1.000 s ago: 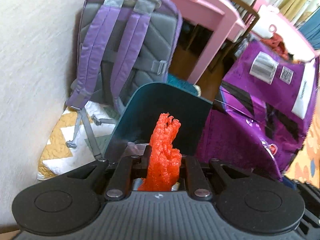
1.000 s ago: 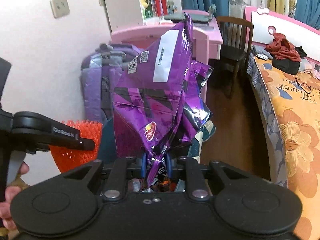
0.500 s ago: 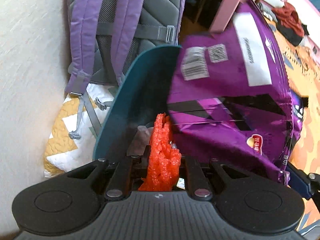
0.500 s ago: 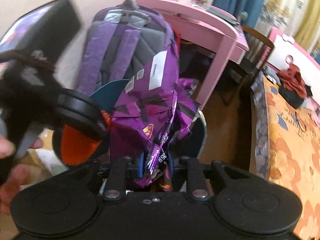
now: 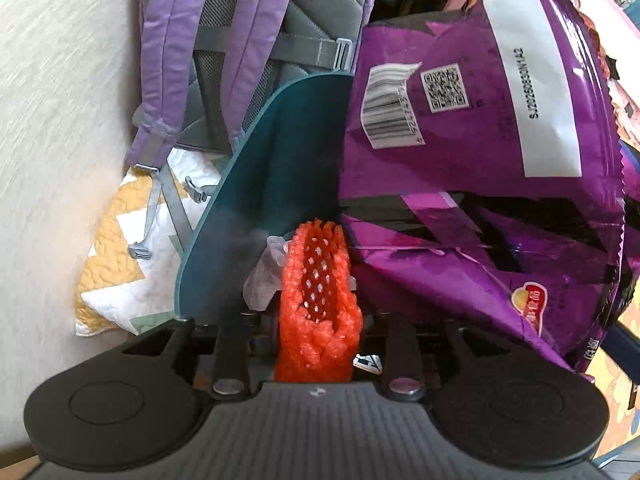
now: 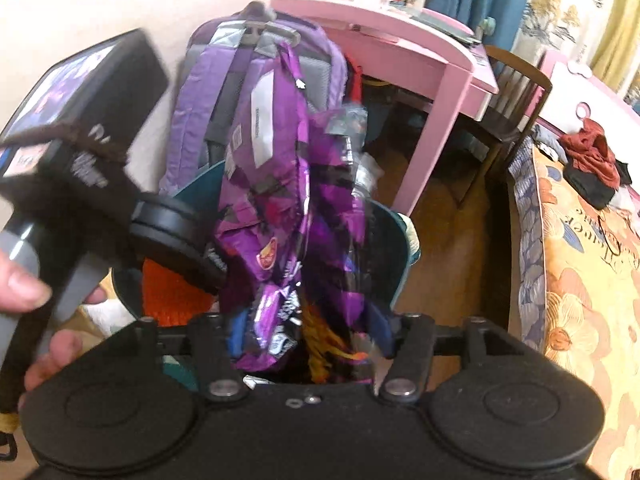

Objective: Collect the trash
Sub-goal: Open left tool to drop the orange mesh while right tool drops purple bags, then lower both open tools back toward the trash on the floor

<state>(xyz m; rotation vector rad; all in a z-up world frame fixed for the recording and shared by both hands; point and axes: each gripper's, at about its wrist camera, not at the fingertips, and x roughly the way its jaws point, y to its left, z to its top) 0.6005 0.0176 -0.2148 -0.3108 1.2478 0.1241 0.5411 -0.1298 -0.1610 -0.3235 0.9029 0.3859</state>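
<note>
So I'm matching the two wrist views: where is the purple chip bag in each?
Left wrist: chip bag fills the right half, beside the orange net.
Right wrist: it hangs at centre, over the teal bin.
Shared landmark: the purple backpack behind the bin.

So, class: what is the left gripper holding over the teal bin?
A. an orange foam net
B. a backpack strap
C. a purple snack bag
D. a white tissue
A: in the left wrist view the orange foam net sits pinched between the fingers of the left gripper, above the teal bin; the purple snack bag is in the right gripper.
</note>
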